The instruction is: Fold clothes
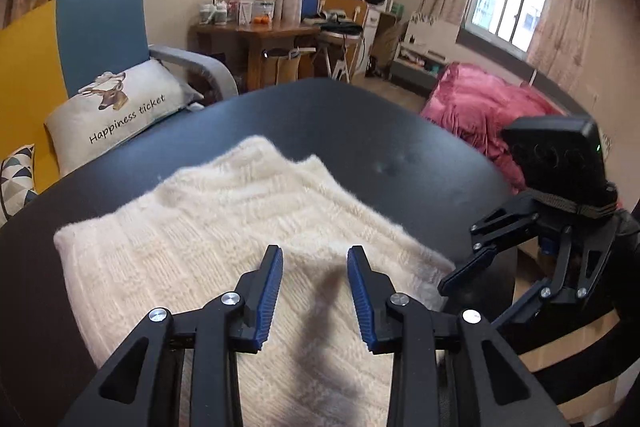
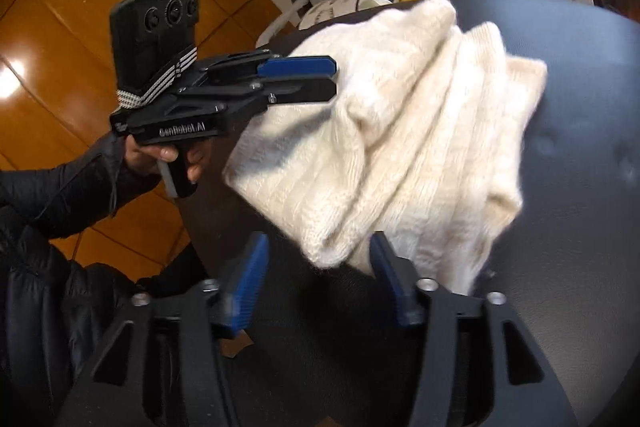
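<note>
Left gripper (image 1: 315, 269) held with jaws parted and empty, directly above folded cream knit sweater (image 1: 224, 227) on dark table (image 1: 360, 131). Right gripper (image 2: 316, 263) likewise spread wide, gripping nothing, sweater hem just ahead between its fingertips.

The cream sweater (image 2: 400, 131) is blurring near its hem, and the right tongs (image 2: 316, 281) are hiding its lower corner.
</note>
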`<state>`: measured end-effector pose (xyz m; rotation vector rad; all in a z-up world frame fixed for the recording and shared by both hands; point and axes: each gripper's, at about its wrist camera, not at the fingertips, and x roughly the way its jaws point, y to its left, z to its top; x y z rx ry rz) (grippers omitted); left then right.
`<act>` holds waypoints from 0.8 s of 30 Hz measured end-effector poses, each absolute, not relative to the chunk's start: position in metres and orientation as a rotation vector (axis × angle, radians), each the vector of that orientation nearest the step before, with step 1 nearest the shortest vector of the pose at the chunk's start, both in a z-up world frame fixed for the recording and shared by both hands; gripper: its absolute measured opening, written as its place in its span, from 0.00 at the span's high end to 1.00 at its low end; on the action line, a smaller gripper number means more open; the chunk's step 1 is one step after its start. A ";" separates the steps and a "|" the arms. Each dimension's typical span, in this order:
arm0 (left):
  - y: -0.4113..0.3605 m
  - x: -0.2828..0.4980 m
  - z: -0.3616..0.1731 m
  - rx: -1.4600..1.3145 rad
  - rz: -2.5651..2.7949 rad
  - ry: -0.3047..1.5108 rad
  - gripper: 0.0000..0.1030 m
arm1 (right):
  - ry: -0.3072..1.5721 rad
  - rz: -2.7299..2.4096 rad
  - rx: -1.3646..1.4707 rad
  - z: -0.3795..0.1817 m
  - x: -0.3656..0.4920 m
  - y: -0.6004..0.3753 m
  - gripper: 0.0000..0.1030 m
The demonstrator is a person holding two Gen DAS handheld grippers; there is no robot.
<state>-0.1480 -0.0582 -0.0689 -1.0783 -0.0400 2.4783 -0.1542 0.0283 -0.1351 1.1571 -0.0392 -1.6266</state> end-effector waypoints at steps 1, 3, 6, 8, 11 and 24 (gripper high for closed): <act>-0.060 -0.149 -0.066 -1.060 2.480 -0.045 0.68 | -0.037 -1.617 1.153 -0.134 -0.157 0.027 0.42; -0.063 -0.155 -0.064 -1.041 2.482 -0.051 0.68 | -0.031 -1.575 1.144 -0.136 -0.162 0.015 0.42; -0.064 -0.168 -0.073 -1.063 2.481 -0.024 0.68 | -0.011 -1.483 1.152 -0.143 -0.166 -0.006 0.42; -0.064 -0.176 -0.081 -1.091 2.479 -0.015 0.68 | 0.002 -1.379 1.171 -0.150 -0.159 -0.014 0.42; -0.063 -0.190 -0.101 -1.215 2.457 -0.014 0.68 | 0.015 -1.208 1.148 -0.150 -0.142 -0.026 0.32; -0.115 -0.138 -0.064 -1.011 2.621 -0.329 0.67 | 0.071 -1.503 1.166 -0.119 -0.142 0.021 0.25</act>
